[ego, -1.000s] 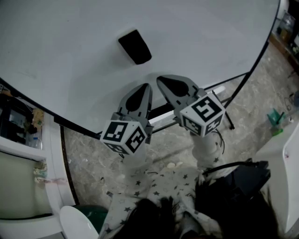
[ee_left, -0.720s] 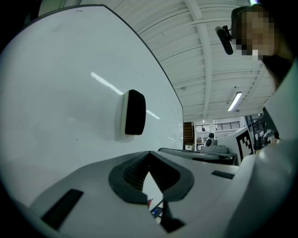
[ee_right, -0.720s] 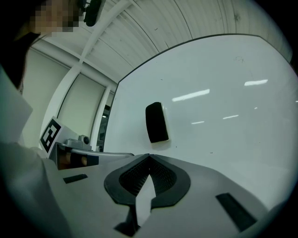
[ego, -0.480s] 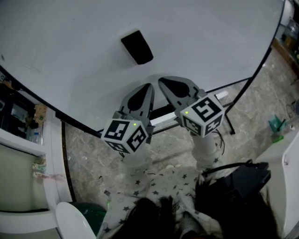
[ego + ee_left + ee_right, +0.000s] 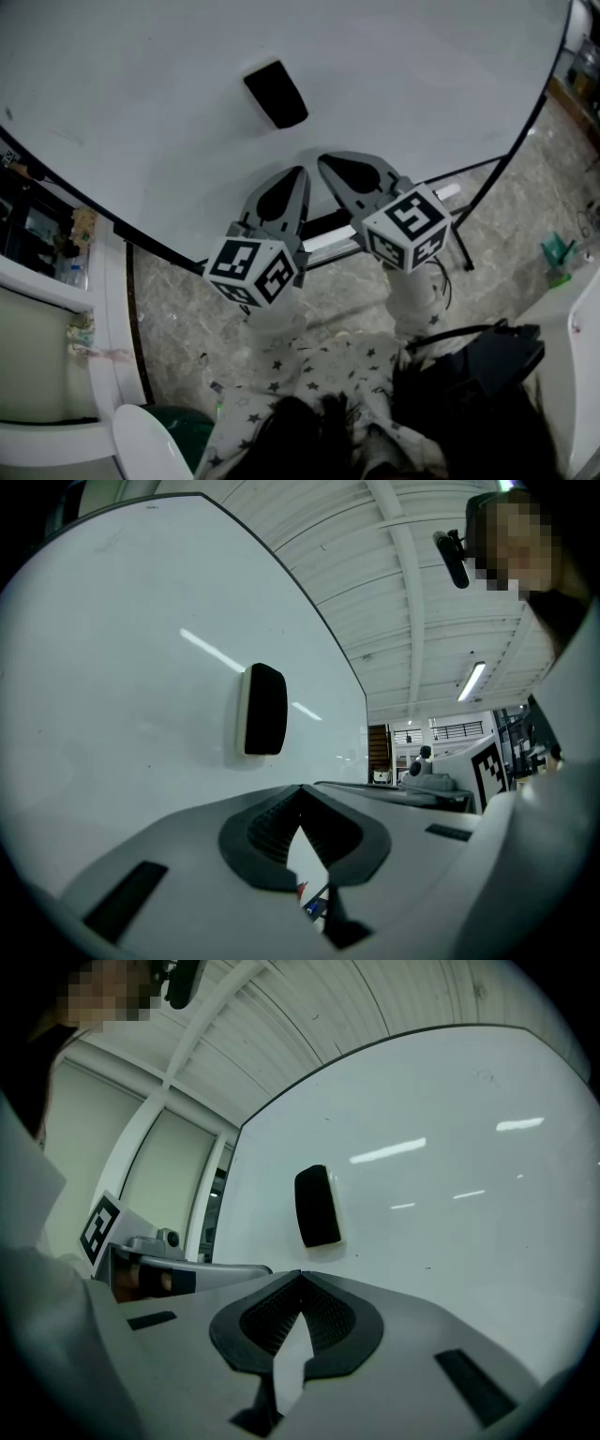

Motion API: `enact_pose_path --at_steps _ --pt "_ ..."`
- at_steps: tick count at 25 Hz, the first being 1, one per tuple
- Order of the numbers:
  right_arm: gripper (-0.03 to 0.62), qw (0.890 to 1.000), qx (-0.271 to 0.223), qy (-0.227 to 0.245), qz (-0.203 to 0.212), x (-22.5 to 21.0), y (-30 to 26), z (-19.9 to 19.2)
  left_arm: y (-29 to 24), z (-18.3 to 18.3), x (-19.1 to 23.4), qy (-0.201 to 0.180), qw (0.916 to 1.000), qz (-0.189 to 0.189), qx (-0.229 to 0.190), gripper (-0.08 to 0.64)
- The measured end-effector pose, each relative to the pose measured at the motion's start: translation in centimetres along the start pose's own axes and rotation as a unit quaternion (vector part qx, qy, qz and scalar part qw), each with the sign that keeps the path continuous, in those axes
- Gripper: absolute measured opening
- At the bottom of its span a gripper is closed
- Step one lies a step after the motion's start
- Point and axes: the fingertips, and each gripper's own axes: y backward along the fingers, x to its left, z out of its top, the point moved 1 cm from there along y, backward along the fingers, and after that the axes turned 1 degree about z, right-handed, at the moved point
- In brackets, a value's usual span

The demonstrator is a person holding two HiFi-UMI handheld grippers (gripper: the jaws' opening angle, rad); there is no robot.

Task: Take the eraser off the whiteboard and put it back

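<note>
A black eraser [image 5: 275, 93] clings to the whiteboard [image 5: 141, 84], apart from both grippers. In the left gripper view the eraser [image 5: 262, 710] hangs above and a little left of the jaw tips; in the right gripper view the eraser [image 5: 317, 1206] sits just above them. My left gripper [image 5: 292, 174] is shut with nothing in it, its tips close to the board below the eraser. My right gripper [image 5: 323, 161] is also shut and empty, side by side with the left. Both grippers point at the board.
The whiteboard's dark frame [image 5: 511, 141] and its tray rail [image 5: 328, 246] run under the grippers. Grey stone floor [image 5: 178, 309] lies below. White furniture [image 5: 37, 309] stands at the left, a green item [image 5: 555, 253] at the right. The person's starred clothing [image 5: 309, 375] fills the bottom.
</note>
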Motion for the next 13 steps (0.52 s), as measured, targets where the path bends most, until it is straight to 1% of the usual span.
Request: enact_pose_path --at_steps 13 --pt "0.008 1.000 -0.002 0.000 0.001 0.31 -0.13 0.62 0.46 0.67 -0.01 -0.004 1.0000 0.002 -0.003 0.002"
